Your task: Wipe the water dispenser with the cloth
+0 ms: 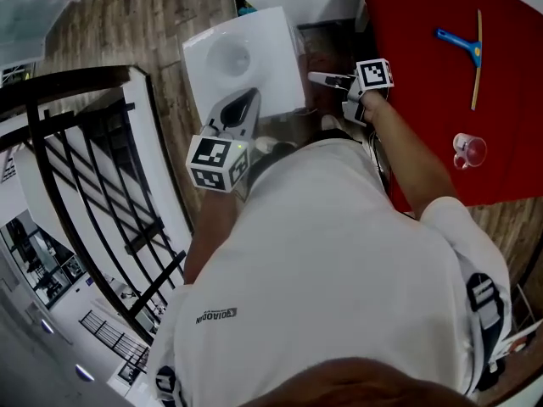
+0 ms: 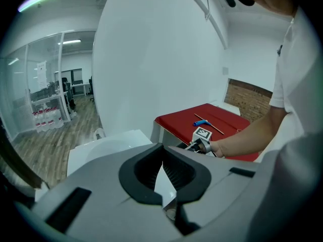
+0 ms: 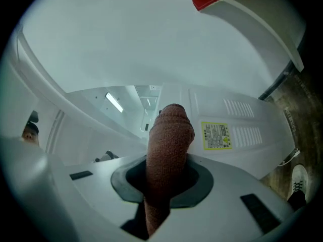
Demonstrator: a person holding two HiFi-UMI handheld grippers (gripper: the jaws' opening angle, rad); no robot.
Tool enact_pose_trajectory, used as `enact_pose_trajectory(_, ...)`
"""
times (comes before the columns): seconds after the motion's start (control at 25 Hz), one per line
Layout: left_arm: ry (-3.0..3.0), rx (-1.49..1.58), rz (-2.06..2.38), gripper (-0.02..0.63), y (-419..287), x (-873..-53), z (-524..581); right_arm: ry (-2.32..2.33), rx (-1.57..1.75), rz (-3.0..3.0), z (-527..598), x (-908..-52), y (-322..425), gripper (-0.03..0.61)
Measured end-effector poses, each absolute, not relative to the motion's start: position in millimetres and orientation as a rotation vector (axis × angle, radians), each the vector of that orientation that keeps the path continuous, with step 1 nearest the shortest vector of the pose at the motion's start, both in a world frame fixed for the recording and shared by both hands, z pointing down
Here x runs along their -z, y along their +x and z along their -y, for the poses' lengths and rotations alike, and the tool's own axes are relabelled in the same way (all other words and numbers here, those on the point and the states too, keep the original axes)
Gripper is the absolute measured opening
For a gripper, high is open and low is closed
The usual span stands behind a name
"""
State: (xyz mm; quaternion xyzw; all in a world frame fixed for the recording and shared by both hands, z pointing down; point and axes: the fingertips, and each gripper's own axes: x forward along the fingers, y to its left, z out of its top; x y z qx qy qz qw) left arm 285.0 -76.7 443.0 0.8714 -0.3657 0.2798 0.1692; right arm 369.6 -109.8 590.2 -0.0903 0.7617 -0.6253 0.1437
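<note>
1. Two claws are in play. The right claw [image 1: 329,80] is clamped on a rust-brown cloth [image 3: 169,150], whose folded end sticks out past the jaws. The left claw [image 1: 239,110] has its jaws together at the tips, with nothing between them.
2. The white water dispenser [image 1: 246,53] stands just below the person, beside the red surface [image 1: 424,100]. The left claw hovers over its top. The right claw points at a panel bearing a yellow label [image 3: 217,135] and vent slots [image 3: 242,107]. I cannot tell whether the cloth touches the panel.
3. To wipe well, I judge, press the protruding fold flat so that cloth, not jaw, meets the plastic.
4. Stroke in long, overlapping passes, going lightly over the label and the slots.
5. The empty left claw could steady the dispenser's top against the push.
</note>
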Motion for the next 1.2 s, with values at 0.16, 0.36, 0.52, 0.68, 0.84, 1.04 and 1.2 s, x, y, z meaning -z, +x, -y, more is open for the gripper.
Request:
enact_pose_trajectory(0.16,2.463,-0.813,1.042,-0.008,281.8,-449.6,83.9,-0.274,1.797,-2.233,114.7,-611.3,364.4,0.066)
enact_pose_trajectory(0.36,2.46,-0.824,1.04,-0.008,284.7,-451.1,86.1,-0.434,1.971,-2.176,109.6,-653.8,367.4,0.066)
enact_pose_trajectory(0.52,2.444,-0.839,1.041,-0.008,280.6,-453.1,89.4,-0.491,1.989,-2.195,115.2,-677.7,364.1,0.066)
enact_pose_trajectory(0.68,2.425,-0.859,1.042,-0.009,275.7,-453.9,86.8,-0.566,2.015,-2.212,115.9,-706.0,365.0,0.066)
enact_pose_trajectory(0.84,2.39,-0.846,1.062,-0.008,267.5,-454.6,89.4,-0.642,2.043,-2.242,119.3,-735.2,365.7,0.066)
enact_pose_trajectory(1.04,2.369,-0.833,1.088,-0.008,259.9,-451.5,94.5,-0.727,2.095,-2.276,125.2,-764.7,365.4,0.066)
enact_pose_trajectory(1.2,2.375,-0.846,1.09,-0.008,257.3,-451.1,92.9,-0.793,2.108,-2.296,127.9,-783.5,364.3,0.066)
